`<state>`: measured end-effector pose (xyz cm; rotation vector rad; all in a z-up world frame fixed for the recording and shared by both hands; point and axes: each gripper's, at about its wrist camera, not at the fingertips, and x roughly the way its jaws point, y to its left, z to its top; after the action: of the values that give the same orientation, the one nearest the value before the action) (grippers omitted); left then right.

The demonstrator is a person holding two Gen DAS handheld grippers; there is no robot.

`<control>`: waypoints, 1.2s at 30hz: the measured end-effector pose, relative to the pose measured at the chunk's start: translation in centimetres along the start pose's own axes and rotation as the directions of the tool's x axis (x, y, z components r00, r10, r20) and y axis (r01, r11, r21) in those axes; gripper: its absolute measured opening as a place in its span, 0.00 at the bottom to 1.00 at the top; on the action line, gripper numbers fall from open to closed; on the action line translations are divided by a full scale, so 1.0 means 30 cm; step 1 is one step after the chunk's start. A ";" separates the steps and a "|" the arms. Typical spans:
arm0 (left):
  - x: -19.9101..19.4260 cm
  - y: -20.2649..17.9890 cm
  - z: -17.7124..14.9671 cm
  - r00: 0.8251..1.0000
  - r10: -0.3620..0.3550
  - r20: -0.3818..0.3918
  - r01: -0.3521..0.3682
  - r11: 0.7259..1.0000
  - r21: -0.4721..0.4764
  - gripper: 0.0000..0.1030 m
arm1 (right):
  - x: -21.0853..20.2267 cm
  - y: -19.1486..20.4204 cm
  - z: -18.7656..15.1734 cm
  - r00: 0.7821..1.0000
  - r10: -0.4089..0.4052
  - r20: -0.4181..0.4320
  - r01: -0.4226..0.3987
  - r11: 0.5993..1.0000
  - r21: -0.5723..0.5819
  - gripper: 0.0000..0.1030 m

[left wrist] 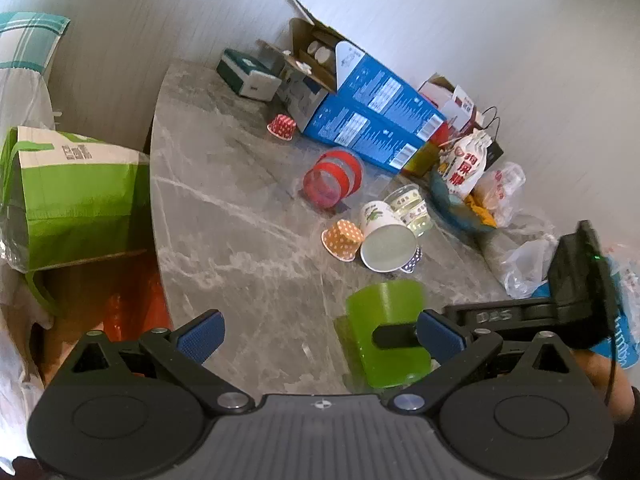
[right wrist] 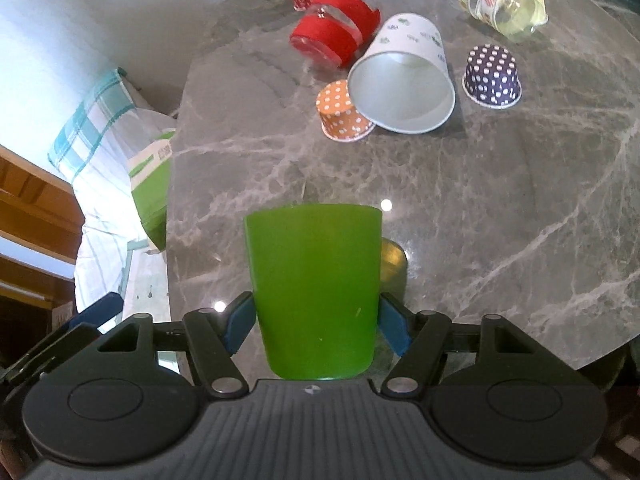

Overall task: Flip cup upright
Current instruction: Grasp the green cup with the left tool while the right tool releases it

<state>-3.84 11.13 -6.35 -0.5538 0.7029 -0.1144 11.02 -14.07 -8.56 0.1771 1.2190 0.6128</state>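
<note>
I am clamping the green cup (right wrist: 314, 292) between my right gripper (right wrist: 316, 322) pads, wide end away from me, over the marble table (right wrist: 500, 208) near its front edge, so I can rotate it. My left gripper (left wrist: 320, 334) is hanging spread wide, empty, keeping clear.

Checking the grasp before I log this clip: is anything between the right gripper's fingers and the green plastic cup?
Nothing visible. The right gripper has its blue-padded fingers on both sides of the green plastic cup, directly against its wall.
</note>
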 end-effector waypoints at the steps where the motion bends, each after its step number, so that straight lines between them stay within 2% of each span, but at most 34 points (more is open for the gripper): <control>1: 0.009 -0.010 -0.001 1.000 0.005 -0.007 -0.005 1.000 0.000 1.00 | -0.009 -0.006 -0.004 1.000 0.009 0.019 -0.009 1.000 -0.006 0.82; 4: 0.036 -0.045 -0.002 1.000 0.022 -0.022 -0.022 1.000 0.010 1.00 | -0.037 -0.014 -0.009 0.998 0.023 0.057 -0.021 0.999 -0.050 0.84; 9: 0.081 -0.118 0.022 0.998 0.037 -0.057 -0.035 0.999 0.029 1.00 | -0.087 -0.066 -0.036 0.991 0.099 0.092 -0.093 0.993 -0.067 0.85; 12: 0.132 -0.173 0.039 0.995 0.056 -0.082 -0.053 0.998 0.036 1.00 | -0.141 -0.137 -0.075 0.976 0.162 0.145 -0.157 0.986 -0.048 0.86; 15: 0.209 -0.221 0.052 0.987 0.101 -0.126 -0.097 0.995 0.031 1.00 | -0.194 -0.205 -0.131 0.959 0.175 0.221 -0.171 0.985 -0.037 0.87; 18: 0.287 -0.266 0.055 0.974 0.134 -0.183 -0.130 0.991 0.036 0.95 | -0.227 -0.264 -0.177 0.947 0.183 0.263 -0.182 0.983 -0.027 0.88; 22: 0.372 -0.336 0.042 0.946 0.219 -0.239 -0.203 0.975 0.093 0.94 | -0.258 -0.304 -0.209 0.940 0.130 0.317 -0.127 0.991 -0.029 0.88; 26: 0.401 -0.348 0.041 0.928 0.276 -0.252 -0.261 0.961 0.091 0.94 | -0.273 -0.330 -0.232 0.918 0.175 0.355 -0.177 0.984 -0.029 0.88; 30: 0.430 -0.356 0.046 0.901 0.338 -0.272 -0.313 0.941 0.131 0.93 | -0.263 -0.350 -0.246 0.911 0.209 0.356 -0.207 0.977 -0.045 0.88; 32: 0.442 -0.359 0.048 0.884 0.378 -0.277 -0.344 0.925 0.164 0.88 | -0.257 -0.359 -0.248 0.905 0.233 0.357 -0.233 0.972 -0.043 0.88; 36: 0.443 -0.352 0.049 0.867 0.416 -0.274 -0.380 0.908 0.176 0.83 | -0.243 -0.364 -0.256 0.901 0.256 0.349 -0.256 0.966 -0.048 0.88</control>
<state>8.11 -0.95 -7.69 -0.2682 1.0954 0.1506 6.25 -28.43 -10.13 0.4345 0.8511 0.7733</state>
